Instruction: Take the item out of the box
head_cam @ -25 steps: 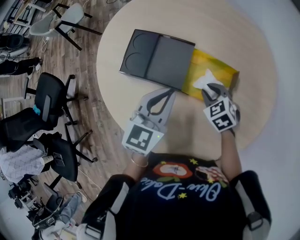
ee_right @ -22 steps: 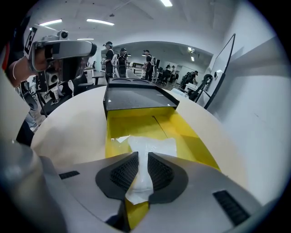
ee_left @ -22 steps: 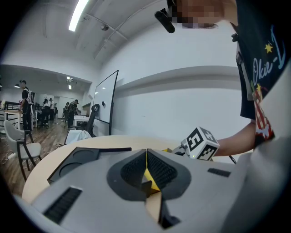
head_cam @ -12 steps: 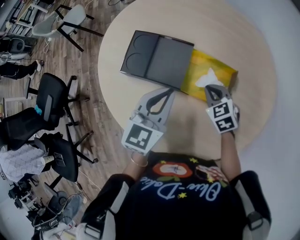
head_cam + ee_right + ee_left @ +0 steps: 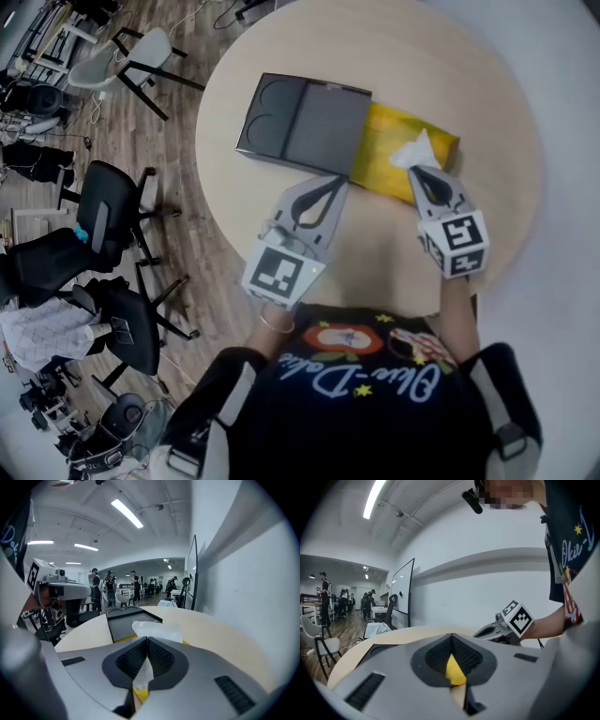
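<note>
A yellow tissue box (image 5: 386,155) lies on the round wooden table (image 5: 450,75), one end tucked under a black tray (image 5: 305,122). A white tissue (image 5: 414,152) sticks up from the box's slot. My right gripper (image 5: 419,172) is shut on this tissue; in the right gripper view the tissue (image 5: 157,631) bunches just past the closed jaws and runs down between them. My left gripper (image 5: 330,184) is shut with its tips at the box's near edge beside the tray. In the left gripper view the yellow box (image 5: 454,670) shows through the gap behind the jaws.
Black office chairs (image 5: 103,202) and a white chair (image 5: 131,52) stand on the wood floor left of the table. The table's near edge runs just below both grippers. People and desks are far off in the room (image 5: 136,590).
My right gripper has drawn back toward the table's near edge with the tissue pinched, and the tissue stands further out of the box. The left gripper has hardly moved.
</note>
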The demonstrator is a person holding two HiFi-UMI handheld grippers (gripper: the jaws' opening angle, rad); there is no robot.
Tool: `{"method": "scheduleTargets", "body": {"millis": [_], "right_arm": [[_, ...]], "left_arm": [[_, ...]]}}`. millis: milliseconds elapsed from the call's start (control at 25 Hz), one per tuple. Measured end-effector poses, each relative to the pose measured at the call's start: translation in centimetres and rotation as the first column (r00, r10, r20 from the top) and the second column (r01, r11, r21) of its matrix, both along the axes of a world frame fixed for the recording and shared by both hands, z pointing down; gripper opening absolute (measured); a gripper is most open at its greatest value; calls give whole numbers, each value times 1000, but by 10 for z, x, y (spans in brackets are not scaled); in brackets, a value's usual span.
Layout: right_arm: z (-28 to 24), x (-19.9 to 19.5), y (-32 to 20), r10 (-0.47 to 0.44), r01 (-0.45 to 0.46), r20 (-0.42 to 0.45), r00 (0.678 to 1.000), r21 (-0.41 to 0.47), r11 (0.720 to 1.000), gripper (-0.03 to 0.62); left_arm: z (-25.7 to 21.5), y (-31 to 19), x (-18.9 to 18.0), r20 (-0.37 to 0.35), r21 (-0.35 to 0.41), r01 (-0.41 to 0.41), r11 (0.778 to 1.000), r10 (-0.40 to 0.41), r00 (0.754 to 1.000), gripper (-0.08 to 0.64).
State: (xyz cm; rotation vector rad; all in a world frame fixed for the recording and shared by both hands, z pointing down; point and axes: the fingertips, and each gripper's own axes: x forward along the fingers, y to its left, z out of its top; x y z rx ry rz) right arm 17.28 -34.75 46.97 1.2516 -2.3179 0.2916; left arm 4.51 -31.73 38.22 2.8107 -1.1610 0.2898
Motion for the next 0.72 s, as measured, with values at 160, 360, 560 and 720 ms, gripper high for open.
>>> {"method": "scheduleTargets", "body": {"millis": [160,360,560,720], "right_arm": [[-25,-3,10,14,-17,110,994,23,1000,2],[-49,-7,28,7,-24,190,982,91,996,2],[-76,-9,44,-21,-12,216,976,150,989,0],[-92,-10,55,-29,-15,236,971,183,983,2]], "left_arm": [[-9,8,4,0,16,-13,1000,13,1000,-6],[-15,22,10,3,31,-24,999,24,1000,-6],[-22,33,16,9,43,-46,998,46,999,-6],[-29,39,22,13,59,-63,996,63,998,-6]]}}
